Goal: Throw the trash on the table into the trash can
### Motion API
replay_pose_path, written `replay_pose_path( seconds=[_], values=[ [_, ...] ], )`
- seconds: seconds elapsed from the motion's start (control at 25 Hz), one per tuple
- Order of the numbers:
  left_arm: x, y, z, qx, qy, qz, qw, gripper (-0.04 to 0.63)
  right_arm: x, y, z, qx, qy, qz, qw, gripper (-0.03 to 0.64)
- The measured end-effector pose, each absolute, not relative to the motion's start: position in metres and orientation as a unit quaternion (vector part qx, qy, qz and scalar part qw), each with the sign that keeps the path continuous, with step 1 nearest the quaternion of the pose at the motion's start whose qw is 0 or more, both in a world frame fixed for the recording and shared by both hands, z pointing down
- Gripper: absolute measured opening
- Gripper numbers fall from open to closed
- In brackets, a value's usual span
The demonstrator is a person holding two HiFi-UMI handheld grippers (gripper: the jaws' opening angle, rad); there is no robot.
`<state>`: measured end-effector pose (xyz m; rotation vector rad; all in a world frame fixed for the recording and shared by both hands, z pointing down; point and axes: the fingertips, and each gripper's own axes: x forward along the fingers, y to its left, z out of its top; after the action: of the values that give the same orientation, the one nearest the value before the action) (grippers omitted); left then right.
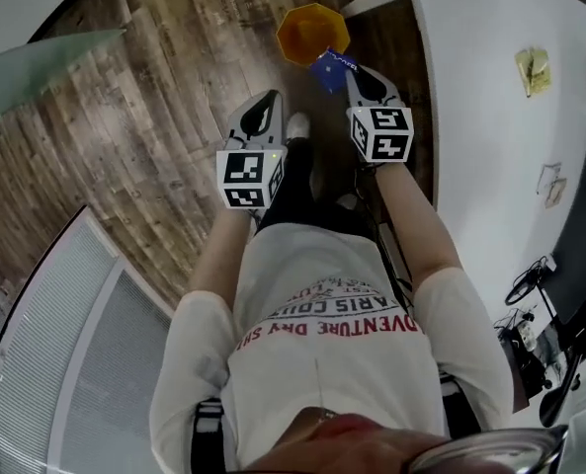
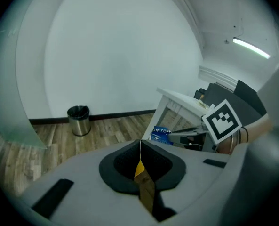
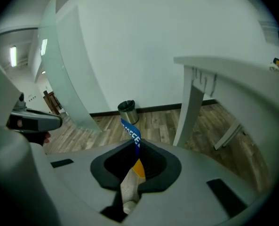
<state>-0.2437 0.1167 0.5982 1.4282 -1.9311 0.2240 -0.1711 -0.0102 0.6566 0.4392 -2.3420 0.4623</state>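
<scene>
The left gripper (image 1: 270, 97) and right gripper (image 1: 355, 70) are alike: pale grey shells tapering to rounded tips, with black pads lining the jaws; each carries a white cube, the left cube (image 1: 248, 178) and right cube (image 1: 383, 133), with black square markers on its faces; in the gripper views the shells are broad and smooth, with black rectangular insets on either side of a dark padded hollow; the person wears a white T-shirt (image 1: 322, 363) with short sleeves and red and dark lettering; dark trousers (image 1: 297, 191); a white shoe (image 1: 298, 124); black straps (image 1: 207, 433) at the sides.
</scene>
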Motion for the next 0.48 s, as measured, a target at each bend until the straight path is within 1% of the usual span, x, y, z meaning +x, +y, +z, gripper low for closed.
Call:
replay_pose_path(
  seconds=[0.16,0.48],
  values=[
    [-0.269,0.124,0.672,0.526,-0.745,0.085,0.401,0.025,-0.201,-0.023,0.753,0.176,-0.886,0.156,0.399,0.046],
    [-0.292,0.132,0.785,0.498,-0.736,0.091,0.45,0.025,-0.228,-0.033,0.911,0.174,-0.856,0.139,0.467,0.054]
  ],
)
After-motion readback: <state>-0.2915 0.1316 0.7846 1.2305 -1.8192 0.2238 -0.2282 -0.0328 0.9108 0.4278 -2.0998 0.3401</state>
